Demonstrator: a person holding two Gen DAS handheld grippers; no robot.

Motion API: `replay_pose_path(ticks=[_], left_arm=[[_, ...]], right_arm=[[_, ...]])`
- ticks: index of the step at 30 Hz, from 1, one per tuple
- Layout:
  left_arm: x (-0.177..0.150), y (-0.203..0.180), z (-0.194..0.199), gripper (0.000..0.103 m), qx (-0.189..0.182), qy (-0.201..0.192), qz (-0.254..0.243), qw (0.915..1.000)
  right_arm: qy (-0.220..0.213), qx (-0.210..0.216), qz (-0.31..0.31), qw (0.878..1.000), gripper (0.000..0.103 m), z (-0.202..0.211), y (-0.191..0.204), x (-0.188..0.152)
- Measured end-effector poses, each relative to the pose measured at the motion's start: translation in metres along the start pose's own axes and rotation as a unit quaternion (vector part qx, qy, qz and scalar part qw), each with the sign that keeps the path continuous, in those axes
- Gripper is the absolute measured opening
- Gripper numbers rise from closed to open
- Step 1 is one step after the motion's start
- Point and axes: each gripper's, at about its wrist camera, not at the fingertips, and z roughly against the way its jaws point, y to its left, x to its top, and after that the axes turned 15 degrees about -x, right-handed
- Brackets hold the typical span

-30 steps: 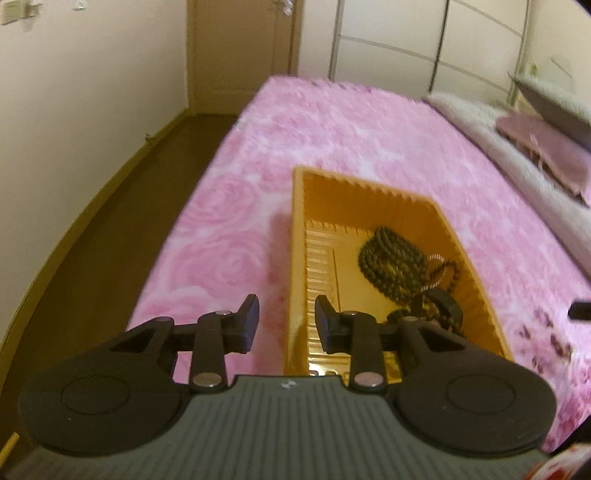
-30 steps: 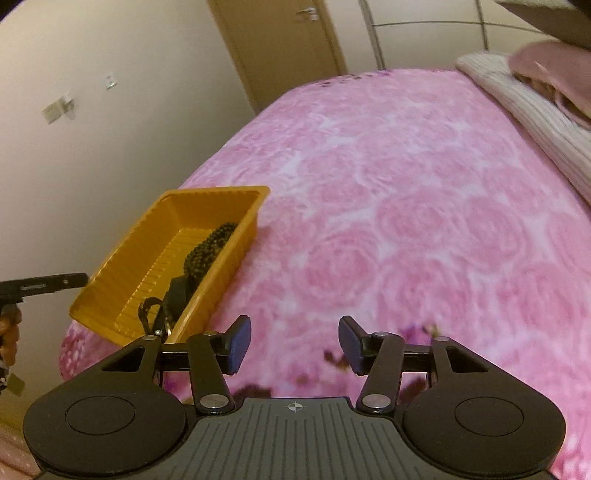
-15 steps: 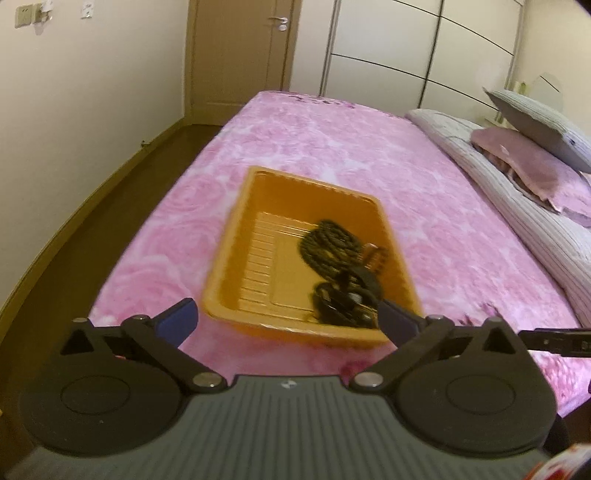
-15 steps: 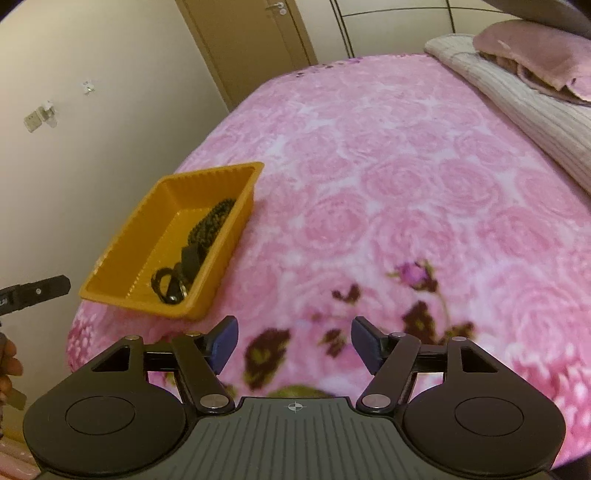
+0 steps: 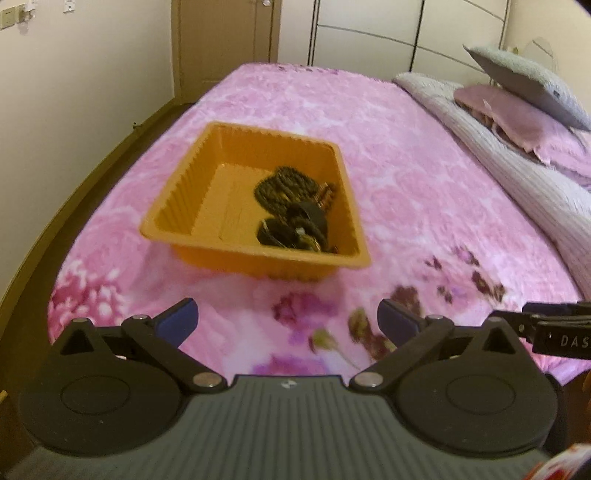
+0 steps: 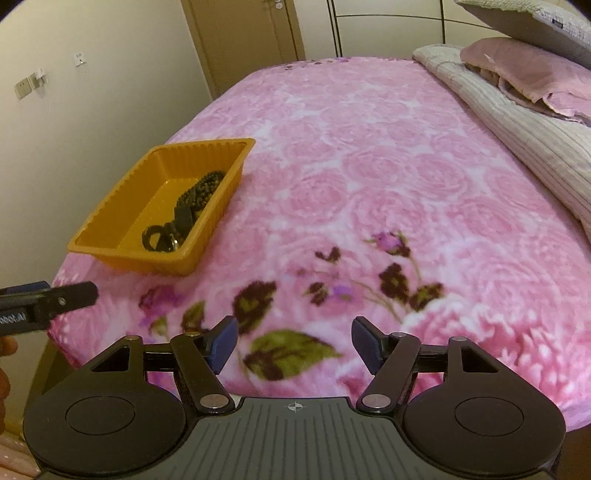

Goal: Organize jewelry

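Note:
An orange plastic tray (image 5: pixel 173 206) (image 6: pixel 110 218) stands on the pink bed near its left edge. Inside lie a coiled dark bead necklace (image 5: pixel 284 188) (image 6: pixel 203 186) and some dark bracelets (image 5: pixel 295 229) (image 6: pixel 162 236), bunched at the tray's right side. My left gripper (image 5: pixel 288 319) hovers over the blanket, well short of the tray, jaws wide open and empty. My right gripper (image 6: pixel 294 338) is to the right of the tray over the flower print, open, with nothing between its blue pads. Each gripper's finger tip shows at the edge of the other's view.
A pink floral blanket (image 6: pixel 388 166) covers the bed. A striped quilt (image 5: pixel 517 173) and pillows (image 5: pixel 517 110) lie along the right side. A wall and a strip of dark floor (image 5: pixel 122 147) run on the left; a door (image 5: pixel 225 29) and a wardrobe stand behind.
Both grippers have drawn back from the tray, which now sits farther off. The left jaws went from narrow to wide open. The right jaws spread a little.

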Motion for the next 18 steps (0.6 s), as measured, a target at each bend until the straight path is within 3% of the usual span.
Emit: replay_pose_path(ticks=[7,18], left_arm=[[-0.014,-0.016,-0.011,0.103,-0.012,0.02,-0.002,0.9997],[-0.015,-0.023,-0.018,0.103,0.0,0.027,-0.009,0.9996]], right_arm=[[-0.001,-0.004,0.003,1.0,0.068,0.003,0.0,-0.008],[-0.012,-0.008,0.009,1.0,0.068,0.007,0.0,-0.008]])
